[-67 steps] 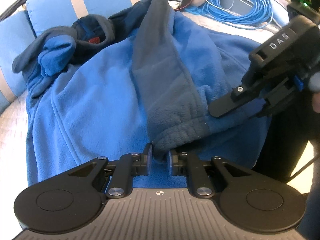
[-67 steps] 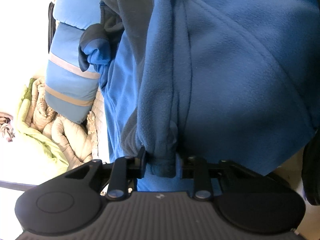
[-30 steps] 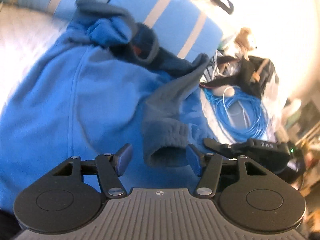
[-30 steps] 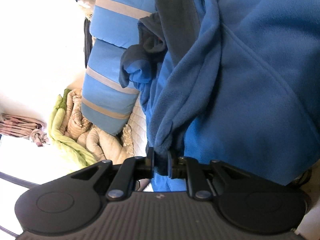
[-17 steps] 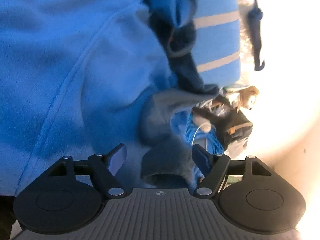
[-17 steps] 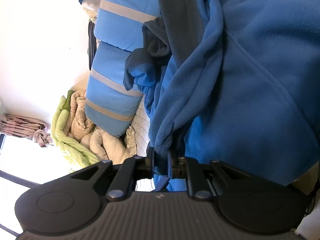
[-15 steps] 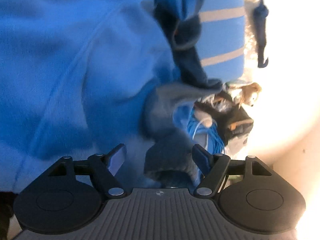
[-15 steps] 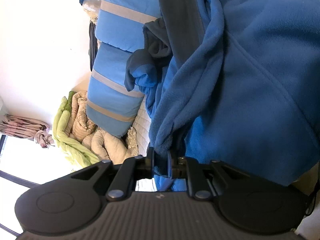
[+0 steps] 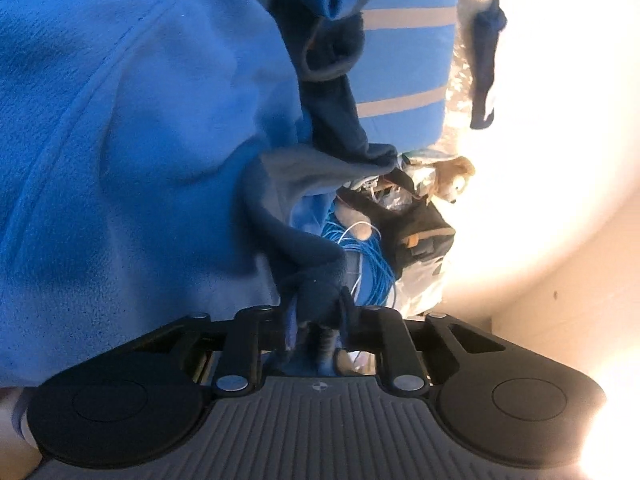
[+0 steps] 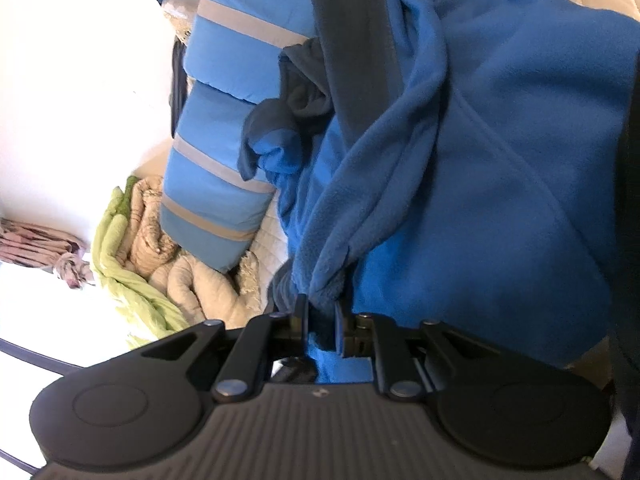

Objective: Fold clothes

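A blue fleece jacket (image 9: pixel 120 140) with dark grey sleeves fills the left wrist view. The jaws of my left gripper (image 9: pixel 318 312) are closing, and their pads pinch the dark grey sleeve cuff (image 9: pixel 316 276), which bunches up between them. In the right wrist view the same jacket (image 10: pixel 500 140) hangs as a wide blue sheet. My right gripper (image 10: pixel 322 312) is shut on a gathered fold of its blue hem (image 10: pixel 328 276). A dark grey sleeve (image 10: pixel 356 40) runs up the jacket toward the collar.
Blue cushions with pale stripes (image 10: pixel 224 92) (image 9: pixel 404 60) stand behind the jacket. A coil of blue cable (image 9: pixel 372 256), a black bag (image 9: pixel 416 224) and a plush toy (image 9: pixel 452 176) lie beyond the cuff. A green and beige blanket (image 10: pixel 160 260) is bundled beside the cushions.
The left gripper rolled and sank toward the cuff, then its jaws went from wide apart around the cuff to pinched on it. The right gripper kept its hold and stayed put.
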The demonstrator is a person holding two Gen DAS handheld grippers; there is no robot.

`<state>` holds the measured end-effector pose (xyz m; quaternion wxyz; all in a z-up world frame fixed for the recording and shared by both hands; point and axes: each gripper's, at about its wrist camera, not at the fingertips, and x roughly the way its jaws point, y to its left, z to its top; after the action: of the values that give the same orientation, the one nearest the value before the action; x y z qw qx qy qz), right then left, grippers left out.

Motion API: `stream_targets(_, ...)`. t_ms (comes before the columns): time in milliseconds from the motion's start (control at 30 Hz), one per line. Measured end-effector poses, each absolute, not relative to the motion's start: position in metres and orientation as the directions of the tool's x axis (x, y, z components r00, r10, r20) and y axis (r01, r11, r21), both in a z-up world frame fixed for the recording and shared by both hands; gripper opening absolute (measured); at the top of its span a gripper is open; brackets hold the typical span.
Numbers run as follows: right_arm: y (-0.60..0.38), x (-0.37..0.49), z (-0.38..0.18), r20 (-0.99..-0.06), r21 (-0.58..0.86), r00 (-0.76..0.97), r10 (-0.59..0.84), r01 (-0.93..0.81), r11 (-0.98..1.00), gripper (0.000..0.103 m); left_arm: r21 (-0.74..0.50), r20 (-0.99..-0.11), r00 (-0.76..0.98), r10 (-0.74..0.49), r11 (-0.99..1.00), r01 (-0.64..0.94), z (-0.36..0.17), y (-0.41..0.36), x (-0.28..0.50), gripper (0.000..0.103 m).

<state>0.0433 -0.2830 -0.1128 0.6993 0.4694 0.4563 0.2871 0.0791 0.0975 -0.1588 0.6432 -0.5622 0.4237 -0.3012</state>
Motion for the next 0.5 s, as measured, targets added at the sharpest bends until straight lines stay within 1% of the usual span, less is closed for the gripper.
stream_targets(133,-0.279,0.041,-0.119,-0.416,0.897,0.401,0.816,0.037,0.440,0.013,-0.975,-0.219,0.469,-0.856,0.210,-0.073,-0.156,0.100,0.076,0.012)
stream_targets(333,-0.273,0.037,-0.119,-0.439,0.877,0.395,0.807,-0.007,0.481,0.014,-0.973,-0.223,0.477,-0.850,0.224,-0.057,-0.155,0.103,0.072,0.012)
stream_targets(400,-0.273,0.035,-0.115,-0.442,0.868,0.401,0.803,-0.035,0.495,0.015,-0.975,-0.214,0.479,-0.852,0.214,-0.054,-0.155,0.104,0.072,0.012)
stream_targets(500,-0.273,0.032,-0.108,-0.451,0.850,0.408,0.794,-0.077,0.522,0.019,-0.977,-0.206,0.486,-0.849,0.206,-0.054,-0.155,0.105,0.072,0.012)
